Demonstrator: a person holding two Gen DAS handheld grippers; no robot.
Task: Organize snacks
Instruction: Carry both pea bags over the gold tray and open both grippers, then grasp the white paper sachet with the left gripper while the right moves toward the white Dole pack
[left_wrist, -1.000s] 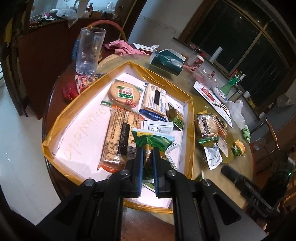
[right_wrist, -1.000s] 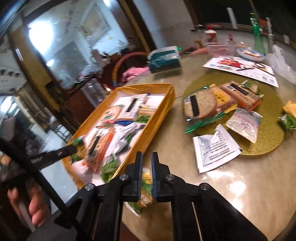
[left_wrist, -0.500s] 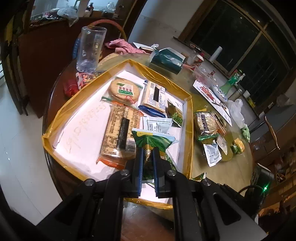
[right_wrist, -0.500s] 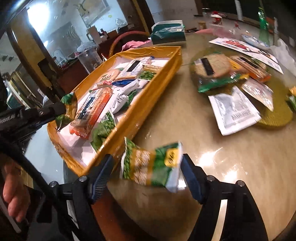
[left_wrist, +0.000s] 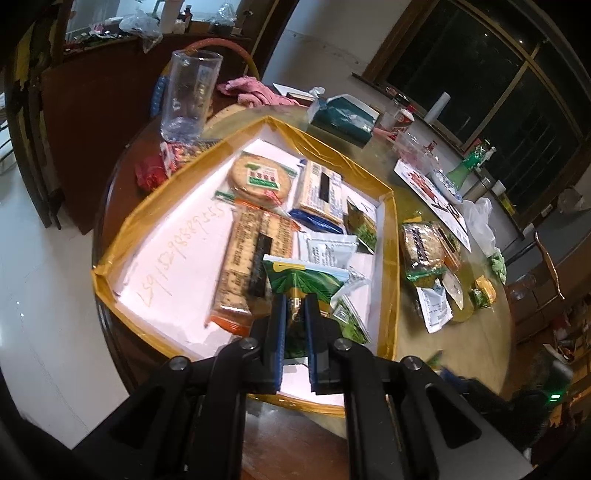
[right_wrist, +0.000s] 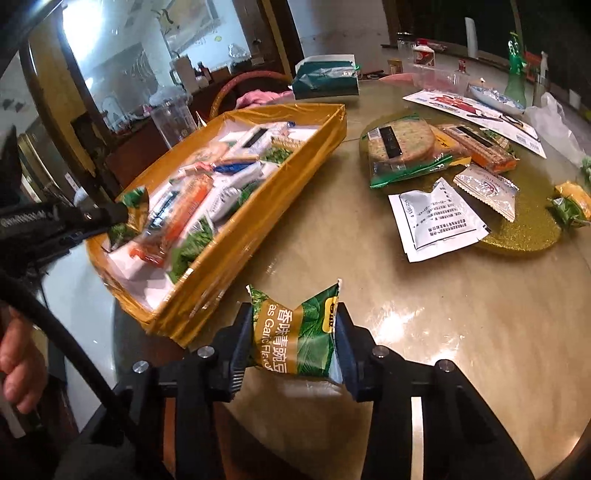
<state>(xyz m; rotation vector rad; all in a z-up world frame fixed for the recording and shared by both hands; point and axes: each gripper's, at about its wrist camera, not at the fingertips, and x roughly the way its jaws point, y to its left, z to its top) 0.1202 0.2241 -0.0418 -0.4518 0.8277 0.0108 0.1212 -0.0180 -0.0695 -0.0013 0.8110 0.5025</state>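
Observation:
A yellow-taped tray (left_wrist: 389, 266) (right_wrist: 295, 147) on the round table holds several snack packs. My left gripper (left_wrist: 295, 306) is shut on a green pea snack pack (left_wrist: 303, 280) and holds it over the tray's near end; it also shows in the right wrist view (right_wrist: 133, 206). My right gripper (right_wrist: 295, 332) is shut on a second green garlic pea pack (right_wrist: 295, 332), gripped across its width, just above the table by the tray's near corner.
More snacks lie on a gold mat (right_wrist: 517, 229): a round cracker pack (right_wrist: 402, 147), an orange bar (right_wrist: 480, 147), white sachets (right_wrist: 432, 218). A glass (left_wrist: 188, 96), a teal tissue pack (left_wrist: 343, 118) and a green bottle (right_wrist: 515, 70) stand farther back.
My right gripper opened, then closed across the pea pack's width and now grips it. My left gripper stayed over the tray with its pack.

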